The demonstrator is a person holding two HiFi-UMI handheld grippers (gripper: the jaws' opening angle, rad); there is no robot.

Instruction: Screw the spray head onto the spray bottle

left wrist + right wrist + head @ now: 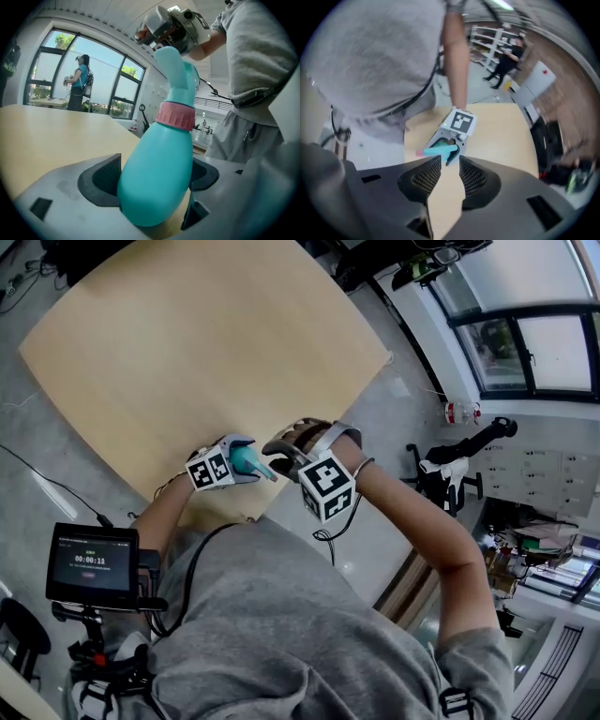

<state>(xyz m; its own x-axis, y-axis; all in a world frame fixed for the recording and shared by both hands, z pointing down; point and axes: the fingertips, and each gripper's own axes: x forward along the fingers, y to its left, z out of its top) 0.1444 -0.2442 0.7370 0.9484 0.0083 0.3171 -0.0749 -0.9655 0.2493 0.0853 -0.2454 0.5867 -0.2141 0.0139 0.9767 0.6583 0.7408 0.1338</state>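
My left gripper [240, 465] is shut on a teal spray bottle [255, 463] and holds it just over the near edge of the wooden table [187, 352]. In the left gripper view the bottle [154, 173] fills the space between both pads, with a pink collar [176, 116] and a teal spray head [176, 70] on its neck. My right gripper [171, 23] hovers right at the top of the spray head. Its jaws point steeply down and stand apart around nothing [450, 164]. Through that gap the left gripper [454, 131] and the bottle [440, 151] lie below.
A small screen on a stand [94, 566] sits at the lower left beside the person's body. Grey floor surrounds the table. A person [79, 82] stands by the windows, another [506, 63] near shelves. A black-and-white stand [450, 470] is to the right.
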